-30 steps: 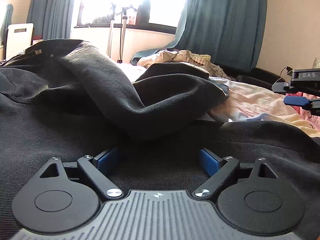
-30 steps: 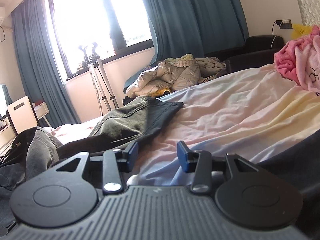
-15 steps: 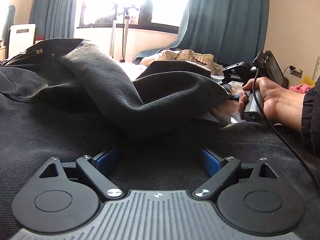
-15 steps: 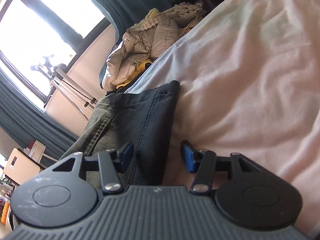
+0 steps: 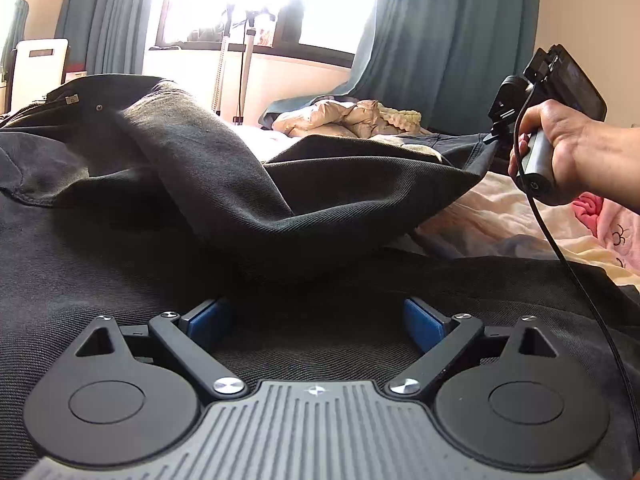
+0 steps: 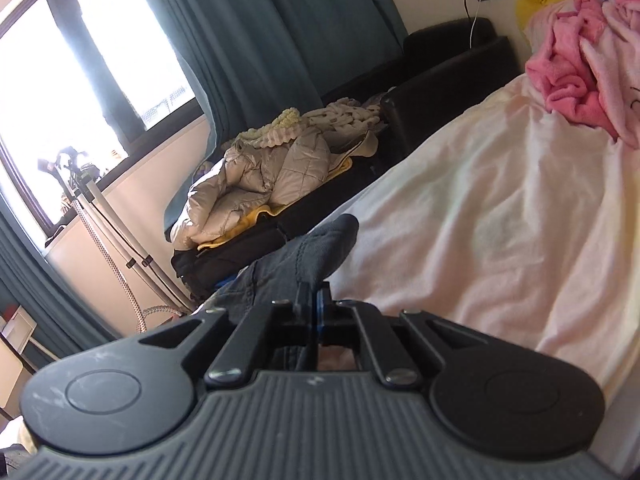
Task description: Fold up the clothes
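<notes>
Setting: bedroom, with a pale sheet (image 6: pixel 500 208) on the bed, teal curtains (image 6: pixel 248 40) and a bright window behind; a quilted jacket (image 6: pixel 264 176) was noted on a dark sofa beyond the bed.
Garment: black trousers (image 5: pixel 248 184) were found spread over the bed, the waistband with its rivets at far left in the left view, one leg heaped across the other.
Long axis: the raised leg was judged to run from the waist at left to its hem at right.
Left gripper (image 5: pixel 316 318): jaws were seen wide apart, nothing held; the blue pads (image 5: pixel 208 320) were resting low on flat black cloth.
Right gripper (image 6: pixel 314 300): jaws were seen closed on the hem (image 6: pixel 320 252), a thin line of cloth pinched between them and the hem corner standing up past the tips.
Right hand (image 5: pixel 568 160): seen in the left view, gripping its handle at the far end of the leg, with the hem drawn taut to it.
Deciding relation: the hem lay at the right gripper, the waist nearer the left; a fold was judged to call for the hem being carried leftward along the leg's axis toward the waist.
Risk: slippage was judged possible, as only an edge was pinched.
</notes>
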A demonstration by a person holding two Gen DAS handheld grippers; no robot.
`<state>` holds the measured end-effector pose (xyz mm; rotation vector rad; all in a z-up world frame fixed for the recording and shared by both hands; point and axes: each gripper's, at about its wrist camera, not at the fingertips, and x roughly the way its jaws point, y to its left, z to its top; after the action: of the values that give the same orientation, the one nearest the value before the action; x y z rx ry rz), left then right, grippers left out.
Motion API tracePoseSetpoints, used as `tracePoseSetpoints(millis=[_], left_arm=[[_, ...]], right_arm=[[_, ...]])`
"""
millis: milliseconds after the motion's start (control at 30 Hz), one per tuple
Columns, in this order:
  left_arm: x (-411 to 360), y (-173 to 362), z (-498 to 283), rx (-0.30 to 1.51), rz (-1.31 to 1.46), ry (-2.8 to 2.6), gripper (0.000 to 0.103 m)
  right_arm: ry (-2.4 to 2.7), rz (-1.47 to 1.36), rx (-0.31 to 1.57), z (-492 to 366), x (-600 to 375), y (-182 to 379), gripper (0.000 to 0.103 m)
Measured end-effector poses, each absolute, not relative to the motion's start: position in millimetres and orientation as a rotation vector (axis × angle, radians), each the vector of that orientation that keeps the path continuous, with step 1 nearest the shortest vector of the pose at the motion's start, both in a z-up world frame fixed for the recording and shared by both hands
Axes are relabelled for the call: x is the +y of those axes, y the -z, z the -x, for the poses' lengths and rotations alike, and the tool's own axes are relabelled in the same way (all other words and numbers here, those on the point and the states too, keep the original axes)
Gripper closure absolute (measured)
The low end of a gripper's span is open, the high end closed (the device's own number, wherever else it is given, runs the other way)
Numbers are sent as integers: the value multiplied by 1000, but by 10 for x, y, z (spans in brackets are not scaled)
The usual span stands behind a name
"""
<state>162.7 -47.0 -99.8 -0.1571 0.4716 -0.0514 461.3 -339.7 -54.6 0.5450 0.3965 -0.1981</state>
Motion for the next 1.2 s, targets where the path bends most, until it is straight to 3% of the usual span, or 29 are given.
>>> tracePoseSetpoints(millis=[267,533,667,1000,1200], left_arm=[[-325,852,-1536,398,294,82,9],[-332,948,-1581,427,299,92,9],[-342,997,-1601,439,292,94,8],[-340,1008,-1587,429,287,109,8],[-340,1014,-1562,419,279,126,8]], right_arm=[[329,-537,289,-3753,-4128,48,100],[438,-648,516,-2965,-4770,1272,100],[423,-727,526,-2907,-4817,1577,99],[393,-791,234,-3063,-5153,518,102],[518,-788,241,-2745,-5506,788,102]])
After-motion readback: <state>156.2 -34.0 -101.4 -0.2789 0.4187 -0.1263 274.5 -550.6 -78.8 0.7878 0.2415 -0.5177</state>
